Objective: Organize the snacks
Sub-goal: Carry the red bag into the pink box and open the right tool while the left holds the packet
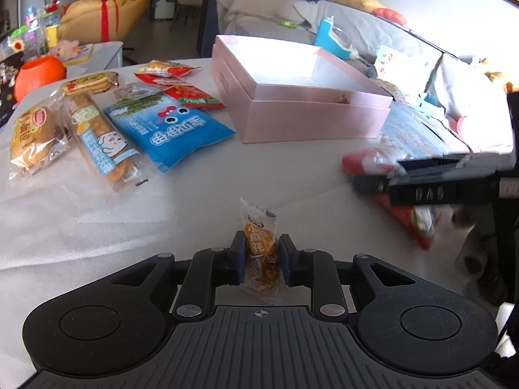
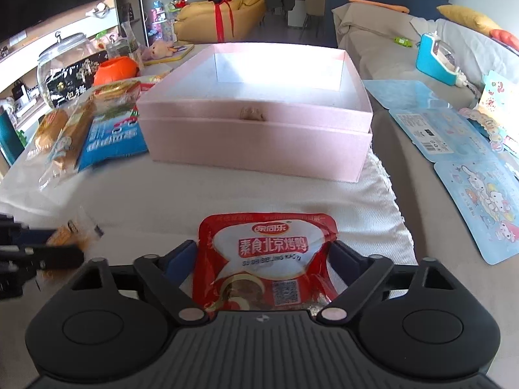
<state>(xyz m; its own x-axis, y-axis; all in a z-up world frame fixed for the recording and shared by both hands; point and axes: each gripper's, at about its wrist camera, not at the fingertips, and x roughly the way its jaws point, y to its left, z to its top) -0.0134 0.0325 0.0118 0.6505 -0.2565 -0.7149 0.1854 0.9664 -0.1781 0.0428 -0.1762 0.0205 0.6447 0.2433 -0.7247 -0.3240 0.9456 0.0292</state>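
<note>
We see the tabletop (image 1: 201, 175) under a pale cloth, its near edge cut off by the gripper bodies in both wrist views. On it stands the pink box (image 2: 256, 142), open at the top; its white inside is washed out by glare, so we cannot make out whether anything lies on its floor, and a small brownish thing at its front rim is too blurred for us to name. Left of the box lies a spread of snacks: a blue snack bag (image 1: 172, 129), a long cracker pack (image 1: 97, 136), a bread roll in clear wrap (image 1: 35, 136) and several red sachets (image 1: 191, 95), the farther ones overlapping and hard to tell apart. Right of the box, flat cartoon-printed sheets (image 2: 480, 201) lie just past the tabletop's edge, partly cut off by the frame. The red pouch (image 2: 264, 259) lies on the cloth in front of the box, between the fingers of the right gripper (image 2: 264, 256); they stand wide, close at its two sides, and we cannot tell whether the pads press on it. In the left wrist view this gripper is a dark blur over the pouch. The left gripper (image 1: 259, 256) has its fingers drawn nearly together, pinching a small orange snack packet (image 1: 259, 243) low over the tabletop, the packet's lower end hidden behind the gripper body.
</note>
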